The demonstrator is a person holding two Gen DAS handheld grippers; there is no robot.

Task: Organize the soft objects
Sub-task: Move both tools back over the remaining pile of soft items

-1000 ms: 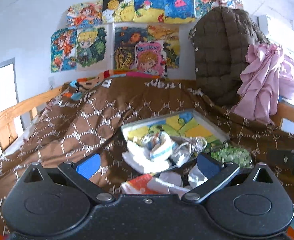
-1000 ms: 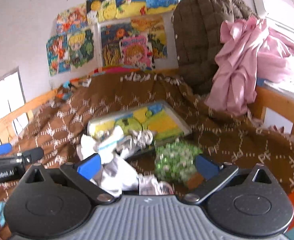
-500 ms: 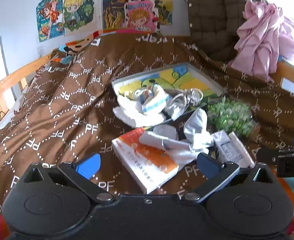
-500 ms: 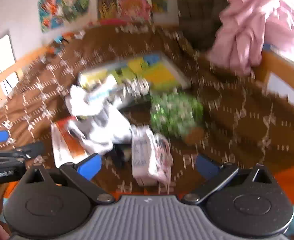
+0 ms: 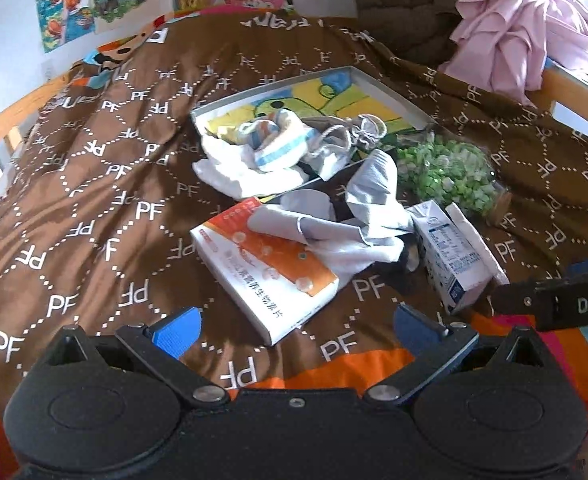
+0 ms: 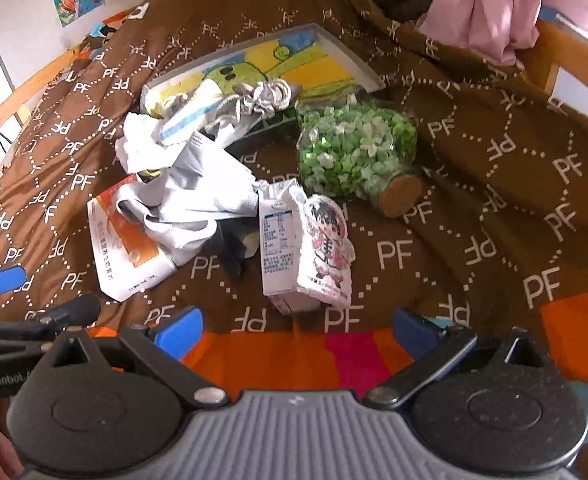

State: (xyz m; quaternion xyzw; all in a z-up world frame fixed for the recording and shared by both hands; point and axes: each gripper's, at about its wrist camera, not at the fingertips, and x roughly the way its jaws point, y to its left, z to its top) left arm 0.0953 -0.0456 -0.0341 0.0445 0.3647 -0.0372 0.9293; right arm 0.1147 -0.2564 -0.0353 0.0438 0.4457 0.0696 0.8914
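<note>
Our left gripper [image 5: 296, 326] and right gripper [image 6: 298, 326] both hover with fingers apart and empty at the bottom of the frame. The grey cloth [image 6: 201, 184] lies mid-frame on the bed [image 6: 494, 208], draped over the orange box [image 6: 125, 252]. It looks light and limp, perhaps a sock, so we would pinch a raised fold.

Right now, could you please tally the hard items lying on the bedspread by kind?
Cartons and boxes: 2, the milk carton and the orange box.
Jars: 1, the jar of green stars.
Trays: 1, the picture tray.
Total: 4.
</note>
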